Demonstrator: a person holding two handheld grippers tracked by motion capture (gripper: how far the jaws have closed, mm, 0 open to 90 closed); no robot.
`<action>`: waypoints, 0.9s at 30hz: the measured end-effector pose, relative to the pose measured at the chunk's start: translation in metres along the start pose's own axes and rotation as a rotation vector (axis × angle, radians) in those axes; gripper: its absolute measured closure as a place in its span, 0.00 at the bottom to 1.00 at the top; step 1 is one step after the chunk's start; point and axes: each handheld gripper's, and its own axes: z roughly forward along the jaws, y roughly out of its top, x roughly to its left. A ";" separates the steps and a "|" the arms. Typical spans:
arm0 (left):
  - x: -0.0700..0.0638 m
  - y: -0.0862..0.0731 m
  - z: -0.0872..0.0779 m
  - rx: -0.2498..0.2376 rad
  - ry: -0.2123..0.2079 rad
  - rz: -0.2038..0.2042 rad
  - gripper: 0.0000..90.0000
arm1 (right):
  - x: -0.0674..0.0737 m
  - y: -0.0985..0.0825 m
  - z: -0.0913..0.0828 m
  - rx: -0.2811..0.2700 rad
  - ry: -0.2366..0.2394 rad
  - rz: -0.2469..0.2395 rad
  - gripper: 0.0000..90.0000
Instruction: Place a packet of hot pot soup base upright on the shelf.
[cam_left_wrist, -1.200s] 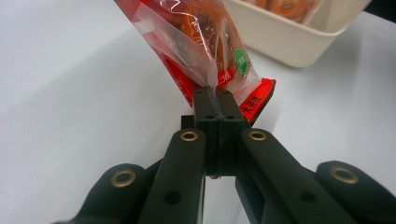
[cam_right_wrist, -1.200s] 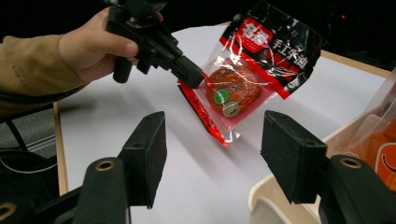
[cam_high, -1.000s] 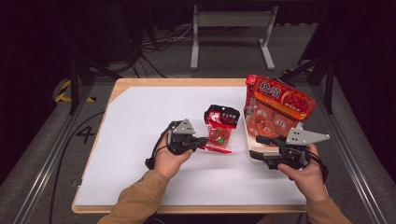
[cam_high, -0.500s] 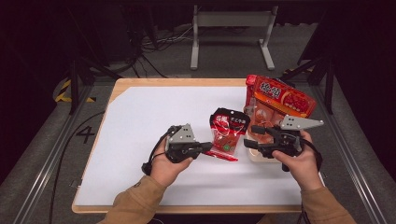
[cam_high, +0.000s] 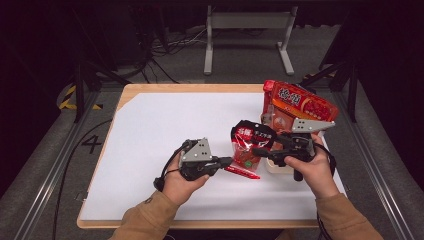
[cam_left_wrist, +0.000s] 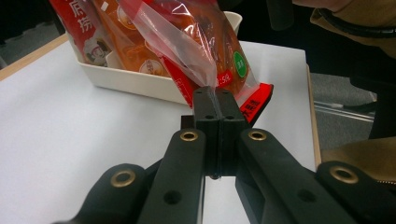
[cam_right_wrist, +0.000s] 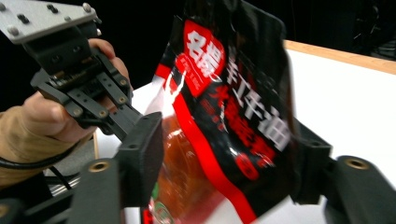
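Here we see the left tool clamped on the snack packet's clear edge; the right tool, just closing, flanks that packet beside the white tray on the bench.

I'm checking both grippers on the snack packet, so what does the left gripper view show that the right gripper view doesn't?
Left gripper view: the left gripper shut on the snack packet's clear edge, with the white tray behind. Right gripper view: the right gripper, its jaws just closing around the packet's black-and-red front; whether they press is unclear. Both: the packet and the white table.
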 end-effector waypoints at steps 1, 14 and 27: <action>0.000 0.000 0.000 0.000 0.000 0.000 1.00 | 0.000 0.000 0.000 0.000 0.000 0.000 0.47; 0.003 -0.005 0.003 0.000 0.000 -0.025 1.00 | -0.001 0.009 -0.005 0.015 0.069 -0.043 0.91; 0.009 -0.011 0.008 0.034 -0.008 -0.080 0.66 | 0.014 0.020 -0.015 0.036 0.054 -0.191 1.00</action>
